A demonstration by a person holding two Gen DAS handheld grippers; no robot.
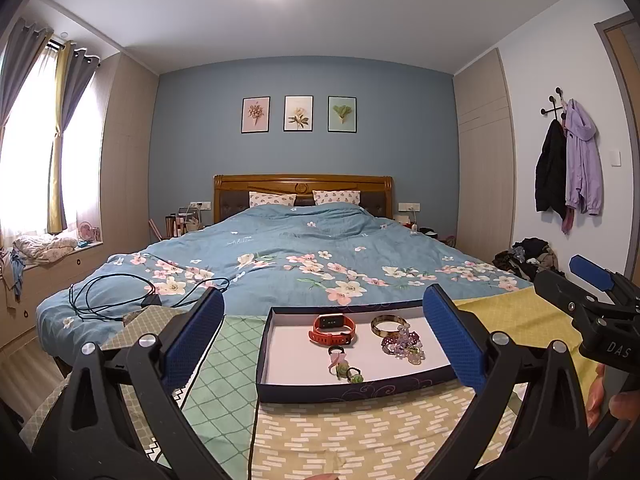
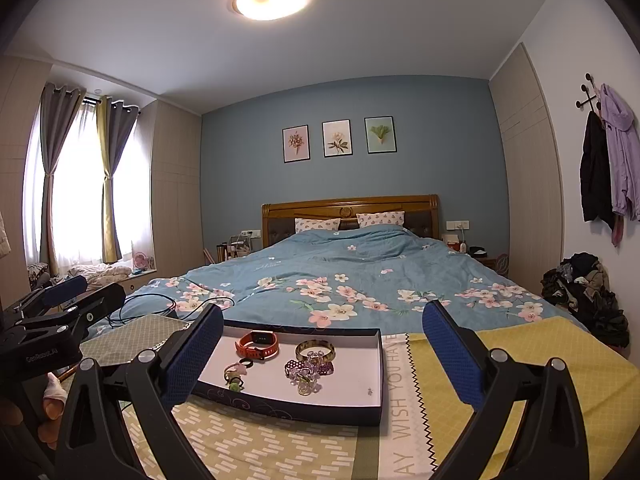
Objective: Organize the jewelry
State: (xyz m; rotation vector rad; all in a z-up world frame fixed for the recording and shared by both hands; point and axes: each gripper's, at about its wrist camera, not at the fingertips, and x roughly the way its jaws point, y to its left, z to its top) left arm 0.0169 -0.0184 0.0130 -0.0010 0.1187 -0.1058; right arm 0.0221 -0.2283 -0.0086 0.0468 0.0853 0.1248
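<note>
Both grippers, left [image 1: 324,334] and right [image 2: 322,350], hover with jaws spread, empty. Jewelry sits in the tray [image 1: 264,344] on the table. Watch [image 1: 332,329] is light with a soft strap: pinch the band. Bangle [image 1: 388,325] is stiff, likely slippery: grip the rim.

You have a shallow dark-blue tray [image 1: 280,390] with a white floor lying flat on the patterned cloth at the foot of the bed. Inside it, an orange-red smartwatch [image 1: 333,329] lies toward the back left. Beside it on the right sits a mottled gold bangle [image 1: 389,324], touching a heap of purple and clear bead bracelets [image 1: 402,345]. Nearer the front edge lie small rings [image 1: 343,364] with pink and green ornaments.
</note>
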